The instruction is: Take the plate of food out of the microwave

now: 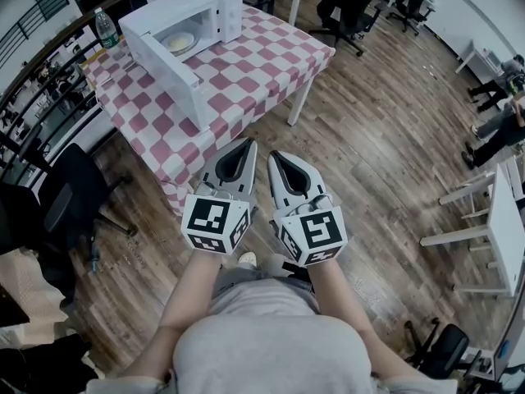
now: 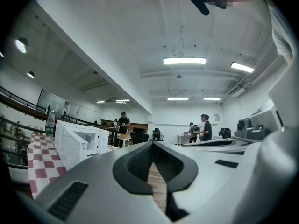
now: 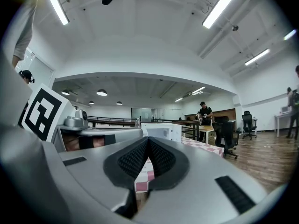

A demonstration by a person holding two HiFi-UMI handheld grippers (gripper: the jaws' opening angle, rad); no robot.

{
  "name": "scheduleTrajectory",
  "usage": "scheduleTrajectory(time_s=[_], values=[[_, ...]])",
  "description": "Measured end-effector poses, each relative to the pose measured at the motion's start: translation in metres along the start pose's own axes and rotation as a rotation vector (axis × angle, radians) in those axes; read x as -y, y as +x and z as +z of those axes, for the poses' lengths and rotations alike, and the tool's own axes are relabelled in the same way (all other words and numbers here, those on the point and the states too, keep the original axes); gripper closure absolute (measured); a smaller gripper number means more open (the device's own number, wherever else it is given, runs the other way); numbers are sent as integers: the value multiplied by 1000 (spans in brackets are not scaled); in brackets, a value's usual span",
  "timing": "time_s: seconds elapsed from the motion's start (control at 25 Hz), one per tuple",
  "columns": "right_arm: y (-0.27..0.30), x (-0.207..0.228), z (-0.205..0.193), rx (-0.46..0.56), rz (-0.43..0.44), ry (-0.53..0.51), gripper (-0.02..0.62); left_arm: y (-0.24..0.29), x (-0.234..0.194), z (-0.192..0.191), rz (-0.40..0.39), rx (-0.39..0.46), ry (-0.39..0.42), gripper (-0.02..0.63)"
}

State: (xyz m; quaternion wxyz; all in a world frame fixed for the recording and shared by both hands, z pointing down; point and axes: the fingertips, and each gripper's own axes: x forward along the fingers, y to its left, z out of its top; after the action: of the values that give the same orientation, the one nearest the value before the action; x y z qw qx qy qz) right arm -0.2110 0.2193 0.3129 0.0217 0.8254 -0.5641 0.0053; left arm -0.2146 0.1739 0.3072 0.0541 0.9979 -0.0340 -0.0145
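Two grippers, the left gripper [image 1: 246, 144] and the right gripper [image 1: 274, 154], sit side by side near the person, both pressed together with nothing in them. Far off to the left, the plate of food [image 1: 180, 41] sits inside the open microwave [image 1: 220, 11] on the checked table [image 1: 267, 56].

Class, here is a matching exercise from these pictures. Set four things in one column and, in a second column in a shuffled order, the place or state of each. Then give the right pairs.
Things
1. microwave
2. plate of food
3. water bottle
4. left tool

Place or state
A. upright, beside the microwave
B. door open, on the checked table
C. shut and empty, above the wooden floor
D. inside the microwave

Pairs: 1-B, 2-D, 3-A, 4-C
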Motion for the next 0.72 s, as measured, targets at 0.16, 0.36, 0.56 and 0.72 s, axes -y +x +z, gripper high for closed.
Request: scheduleTrajectory(time_s=[0.16, 0.36, 0.56, 0.72], values=[[11, 5, -6, -5, -6, 0, 571, 10, -10, -6, 0, -2, -12, 604], [24, 20, -9, -6, -23, 15, 571, 27, -16, -7, -11, -9, -6, 604], [47, 31, -13, -2, -11, 28, 571, 47, -30, -11, -1, -18, -4, 604], [66, 46, -13, 2, 4, 21, 571, 68, -44, -10, 19, -11, -5, 604]])
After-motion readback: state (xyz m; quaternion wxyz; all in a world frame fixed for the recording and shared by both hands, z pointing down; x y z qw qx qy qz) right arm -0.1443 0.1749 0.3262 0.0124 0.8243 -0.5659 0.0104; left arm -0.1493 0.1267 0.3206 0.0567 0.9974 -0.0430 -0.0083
